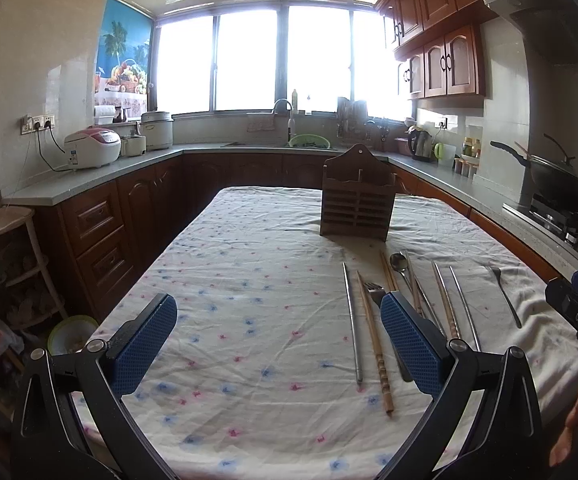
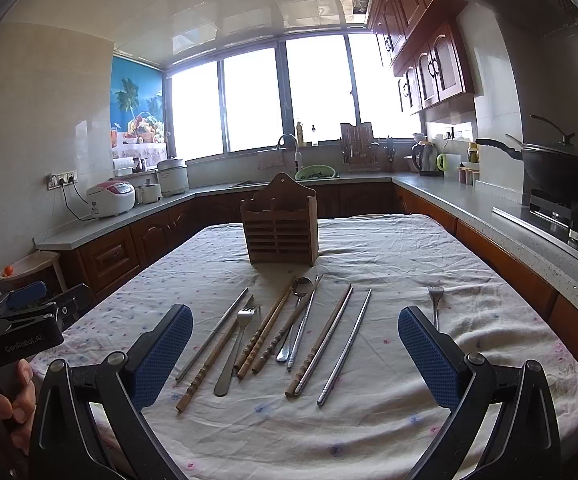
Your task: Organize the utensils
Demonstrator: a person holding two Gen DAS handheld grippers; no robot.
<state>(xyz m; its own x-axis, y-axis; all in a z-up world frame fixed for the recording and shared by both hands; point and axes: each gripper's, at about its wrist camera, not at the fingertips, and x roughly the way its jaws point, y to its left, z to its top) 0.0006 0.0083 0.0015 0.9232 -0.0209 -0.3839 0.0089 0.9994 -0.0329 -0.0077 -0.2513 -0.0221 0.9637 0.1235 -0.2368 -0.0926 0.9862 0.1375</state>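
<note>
wrinkled cloth tablecloth (image 2: 369, 248), slatted wooden holder (image 2: 279, 226), shiny metal fork (image 2: 237, 344), wooden chopsticks (image 2: 265, 330)

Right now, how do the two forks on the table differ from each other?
The fork in the pile lies among the chopsticks, touching a wooden one; the lone fork lies apart, toward the stove side. The fork in the pile shows its whole length, handle nearest; the lone fork's handle is hidden behind the right gripper. Both are metal, lie flat on the tablecloth, and point their tines toward the wooden holder.
</note>
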